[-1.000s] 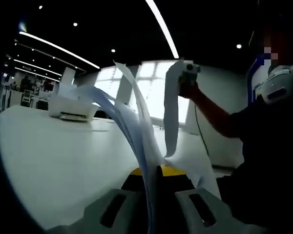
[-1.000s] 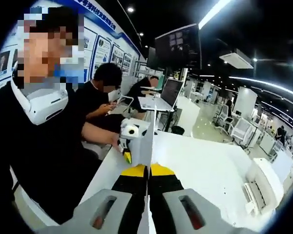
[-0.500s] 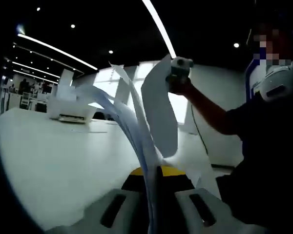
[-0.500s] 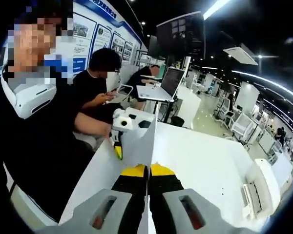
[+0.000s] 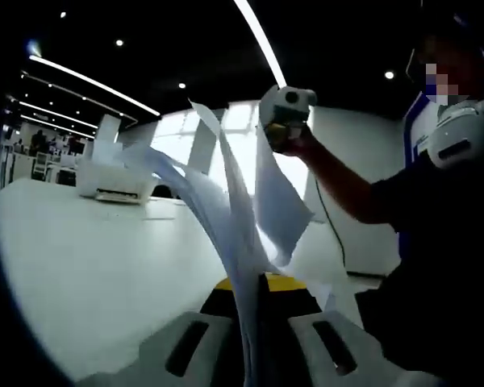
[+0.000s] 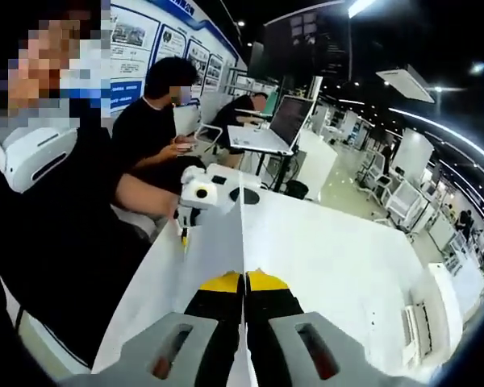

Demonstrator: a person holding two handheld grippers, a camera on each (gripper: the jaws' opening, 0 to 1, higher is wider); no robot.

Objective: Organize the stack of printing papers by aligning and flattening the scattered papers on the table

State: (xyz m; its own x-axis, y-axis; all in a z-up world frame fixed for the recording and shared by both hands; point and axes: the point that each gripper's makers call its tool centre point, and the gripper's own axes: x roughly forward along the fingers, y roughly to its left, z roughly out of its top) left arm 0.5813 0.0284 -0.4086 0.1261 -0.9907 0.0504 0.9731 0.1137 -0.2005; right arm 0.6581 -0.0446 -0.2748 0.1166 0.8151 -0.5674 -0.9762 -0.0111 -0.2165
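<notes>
White printing papers (image 5: 226, 210) stand on edge between my left gripper's (image 5: 254, 294) jaws, which are shut on them; several sheets fan up and curl to the left. The right gripper (image 5: 286, 113), held in the person's hand, pinches the far top edge of the same sheets at upper centre. In the right gripper view a thin sheet of paper (image 6: 218, 242) runs edge-on from my right gripper (image 6: 244, 286), shut on it, out to the left gripper (image 6: 198, 197) at the far end. The white table (image 6: 339, 258) lies below.
A white printer (image 5: 113, 177) sits on the far table (image 5: 89, 258), also seen as a printer (image 6: 423, 318) at lower right. The person's arm (image 5: 347, 189) and torso (image 6: 56, 242) stand close. Two seated people (image 6: 157, 121) and a laptop (image 6: 266, 137) are behind.
The right gripper has dropped slightly and turned, so the held sheet now hangs lower and more folded. In the right gripper view the sheet lies flatter, nearly edge-on.
</notes>
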